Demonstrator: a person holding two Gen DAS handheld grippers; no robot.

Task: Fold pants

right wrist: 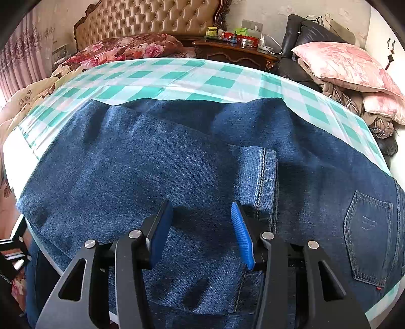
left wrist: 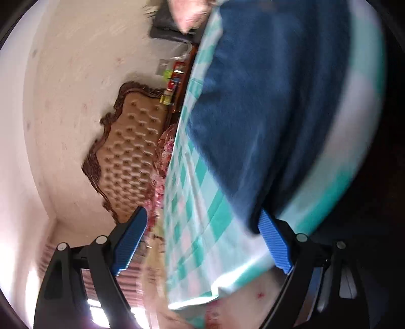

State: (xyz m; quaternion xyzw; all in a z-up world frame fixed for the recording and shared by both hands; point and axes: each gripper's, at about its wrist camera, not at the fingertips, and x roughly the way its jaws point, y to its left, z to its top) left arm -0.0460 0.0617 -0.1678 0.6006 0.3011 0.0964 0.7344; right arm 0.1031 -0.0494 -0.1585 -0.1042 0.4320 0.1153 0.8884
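Lying flat on a green-and-white checked cloth [right wrist: 177, 78], the blue denim pants [right wrist: 152, 164] carry no readable label or brand; only a tiny red tab shows at the bottom corner of the back pocket [right wrist: 369, 238]. Their long axis runs across the right claw's view, seat and pocket off to its right, the folded-over leg ending in a stitched hem [right wrist: 265, 182] just ahead of its right finger. The weave is coarse twill with pale double stitching.

The right gripper [right wrist: 202, 235] hovers low over the denim, released, its ribbed blue pads parted with cloth showing between them.

The left gripper [left wrist: 202, 243] is also spread wide and grasps nothing; its view is tilted and blurred, so the pants [left wrist: 265, 114] appear only as a dark blue mass ahead and to its right, probably near its right pad.

Beyond the right claw stand a tufted tan headboard [right wrist: 152, 20], a floral quilt [right wrist: 126, 49], a cluttered wooden nightstand [right wrist: 235, 52] and a pink pillow [right wrist: 346, 65].
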